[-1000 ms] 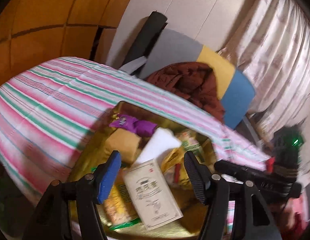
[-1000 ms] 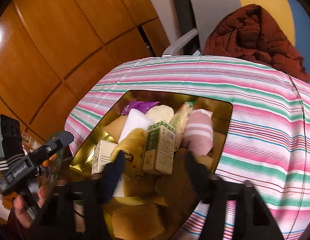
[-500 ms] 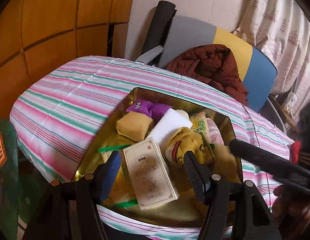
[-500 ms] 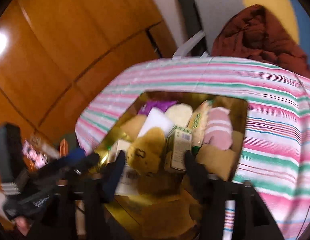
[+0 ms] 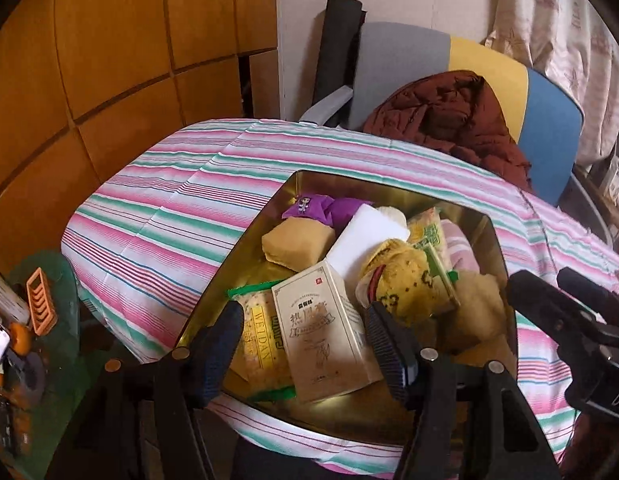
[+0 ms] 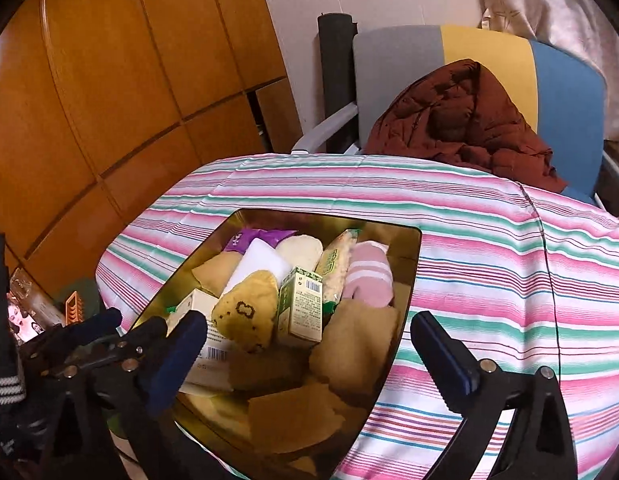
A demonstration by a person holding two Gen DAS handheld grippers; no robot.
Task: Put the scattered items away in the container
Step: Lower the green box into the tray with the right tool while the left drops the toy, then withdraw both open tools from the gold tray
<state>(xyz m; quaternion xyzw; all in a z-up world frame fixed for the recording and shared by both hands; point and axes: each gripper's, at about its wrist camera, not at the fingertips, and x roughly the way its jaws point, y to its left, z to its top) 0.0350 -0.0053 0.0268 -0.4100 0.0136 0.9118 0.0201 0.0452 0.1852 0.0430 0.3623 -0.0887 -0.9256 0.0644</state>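
Over the gold container [image 6: 405, 304] on the striped worktop [image 6: 489, 264], my right gripper [image 6: 309, 344] has just been opening, fingers spread and empty, the left gripper [image 5: 301, 332] likewise empty; with items piled inside, I judge only a check for strays remains.

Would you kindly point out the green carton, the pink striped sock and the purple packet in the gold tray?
green carton [image 6: 302, 307], right wrist view, front face.
pink striped sock [image 6: 368, 276], right wrist view, rolled middle.
purple packet [image 5: 309, 208], left wrist view, printed front.
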